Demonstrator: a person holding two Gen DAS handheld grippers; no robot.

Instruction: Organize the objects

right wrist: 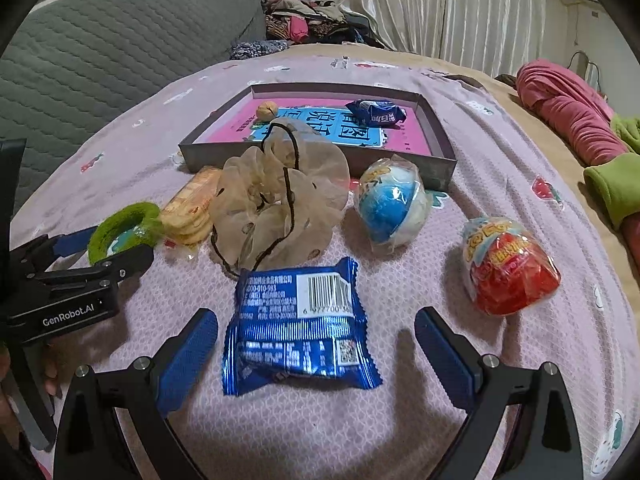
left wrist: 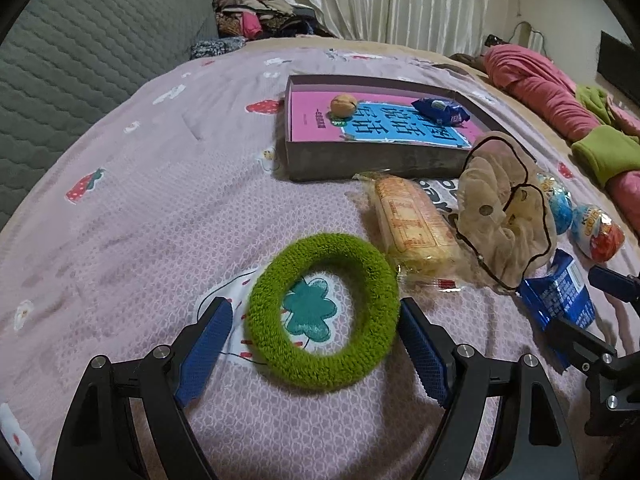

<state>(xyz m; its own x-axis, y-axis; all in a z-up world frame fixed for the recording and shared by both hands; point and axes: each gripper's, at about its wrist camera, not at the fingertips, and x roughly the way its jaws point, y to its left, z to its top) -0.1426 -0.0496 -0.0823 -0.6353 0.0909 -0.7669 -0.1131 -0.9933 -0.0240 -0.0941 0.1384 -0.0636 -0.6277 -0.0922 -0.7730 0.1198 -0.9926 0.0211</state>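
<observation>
A green fuzzy ring [left wrist: 322, 312] lies on the pink bedspread between the open fingers of my left gripper [left wrist: 316, 328]. A blue snack packet [right wrist: 300, 328] lies between the open fingers of my right gripper [right wrist: 316, 340]. Behind them lie a cracker pack [left wrist: 412, 220], a beige scrunchie [right wrist: 276, 196], a blue egg toy [right wrist: 390, 208] and a red egg toy [right wrist: 510, 268]. A shallow grey box [left wrist: 360, 158] holds a pink book, a walnut [left wrist: 343, 105] and another blue packet [left wrist: 440, 110].
A grey quilted headboard [left wrist: 80, 64] stands on the left. Pink and green clothes [left wrist: 560, 100] lie along the right side of the bed. A clothes pile [left wrist: 256, 12] and white curtains are at the back.
</observation>
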